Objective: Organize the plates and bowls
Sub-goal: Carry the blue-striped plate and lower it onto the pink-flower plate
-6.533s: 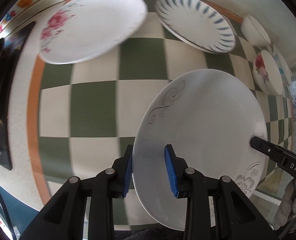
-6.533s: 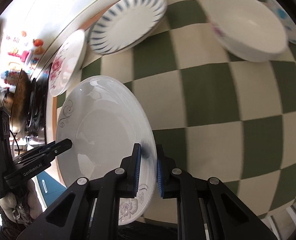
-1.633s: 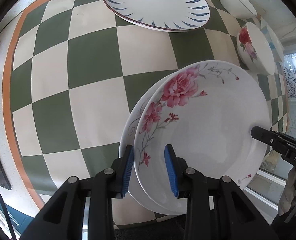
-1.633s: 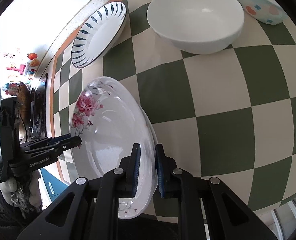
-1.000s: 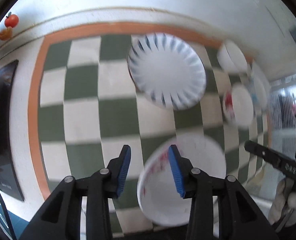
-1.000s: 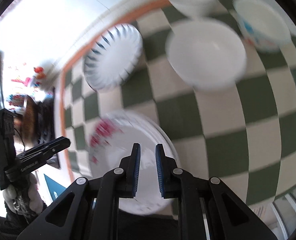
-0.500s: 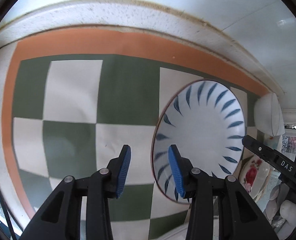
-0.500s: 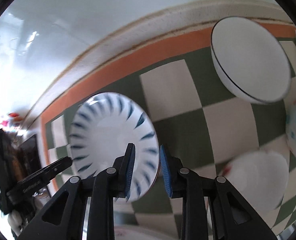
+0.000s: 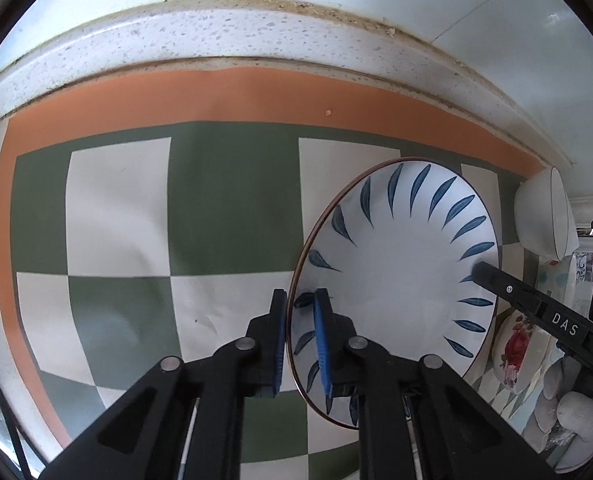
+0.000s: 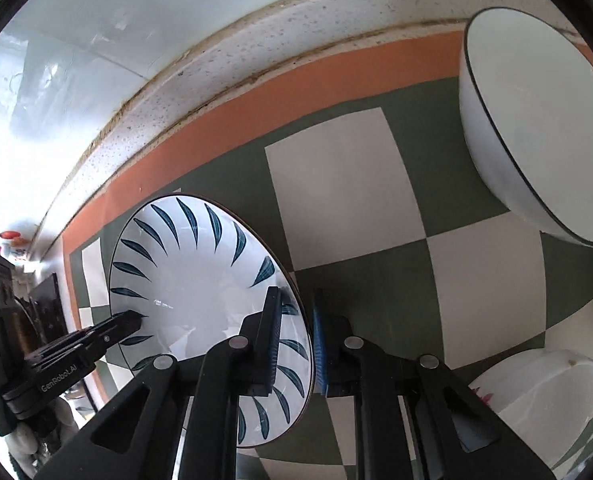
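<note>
Sitting near the back edge of the counter [image 9: 232, 92], on the checked green-and-cream mat [image 9: 232, 208] with its orange border, the blue-leaf plate [image 9: 396, 264] is a glazed ceramic piece: stiff, fairly heavy for its thinness, slick under rubber and apt to chip if knocked against another dish. The rim is the only sensible hold, and both tools are there. The left gripper [image 9: 299, 336] straddles the plate's left rim with its blue pads on either side, a sliver of gap showing, so I judge it closing rather than firmly clamped. The right gripper [image 10: 296, 336] brackets the opposite rim; its jaws stand a little wider, one pad above the glaze and one outside the edge. Two opposed holds should keep it level when lifted.

To the right stands a white bowl with a dark rim [image 10: 536, 128], well apart from the plate. A rose-patterned bowl [image 9: 516, 344] shows beside the plate's right edge, partly behind the other tool. Whether the plate rests flat or is raised cannot be told, and its near edge is hidden by the gripper bodies
</note>
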A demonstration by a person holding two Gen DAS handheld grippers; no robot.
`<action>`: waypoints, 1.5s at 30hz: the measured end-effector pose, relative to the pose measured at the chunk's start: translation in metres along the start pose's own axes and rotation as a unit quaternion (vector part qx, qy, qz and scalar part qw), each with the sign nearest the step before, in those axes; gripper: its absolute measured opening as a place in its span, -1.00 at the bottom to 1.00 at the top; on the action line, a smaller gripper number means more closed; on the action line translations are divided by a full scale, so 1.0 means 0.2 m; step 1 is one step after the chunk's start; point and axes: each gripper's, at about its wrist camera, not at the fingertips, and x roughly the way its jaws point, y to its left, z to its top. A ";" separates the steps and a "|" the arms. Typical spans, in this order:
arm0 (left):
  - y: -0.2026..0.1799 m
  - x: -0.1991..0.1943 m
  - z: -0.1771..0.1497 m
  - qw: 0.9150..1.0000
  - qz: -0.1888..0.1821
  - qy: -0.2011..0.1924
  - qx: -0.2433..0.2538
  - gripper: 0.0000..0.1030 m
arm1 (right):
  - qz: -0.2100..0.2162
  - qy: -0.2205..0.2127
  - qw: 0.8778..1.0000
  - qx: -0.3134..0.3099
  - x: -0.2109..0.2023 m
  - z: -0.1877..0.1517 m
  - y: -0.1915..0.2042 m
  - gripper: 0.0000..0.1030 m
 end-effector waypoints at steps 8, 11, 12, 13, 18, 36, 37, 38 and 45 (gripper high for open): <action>-0.04 -0.10 -0.06 1.000 0.004 -0.017 0.011 -0.78 | 0.014 -0.003 1.000 -0.012 -0.06 -0.05 0.03 -0.74; -0.06 -0.17 -0.09 0.999 0.006 -0.030 0.018 -0.78 | 0.020 -0.007 1.000 -0.017 -0.11 -0.08 0.04 -0.74; -0.08 -0.18 -0.09 0.999 0.007 -0.033 0.018 -0.78 | 0.024 -0.009 0.999 -0.021 -0.14 -0.10 0.05 -0.75; -0.09 -0.21 -0.11 0.999 0.005 -0.037 0.019 -0.78 | 0.027 -0.010 0.999 -0.023 -0.17 -0.11 0.05 -0.75; -0.10 -0.32 -0.19 0.998 0.006 -0.052 0.023 -0.78 | 0.037 -0.020 0.998 -0.038 -0.30 -0.21 0.10 -0.75; -0.24 -0.55 -0.71 0.997 -0.006 -0.067 0.032 -0.78 | 0.079 -0.039 0.994 -0.061 -0.72 -0.73 0.02 -0.75; -0.25 -0.54 -0.75 0.997 -0.007 -0.065 0.031 -0.78 | 0.080 -0.037 0.994 -0.063 -0.73 -0.77 0.00 -0.75; -0.26 -0.54 -0.77 0.998 -0.007 -0.063 0.031 -0.78 | 0.080 -0.035 0.994 -0.065 -0.72 -0.80 -0.01 -0.75; -0.29 -0.38 -0.99 0.999 -0.002 -0.032 0.019 -0.78 | 0.077 -0.003 0.995 -0.069 -0.63 -1.02 -0.15 -0.75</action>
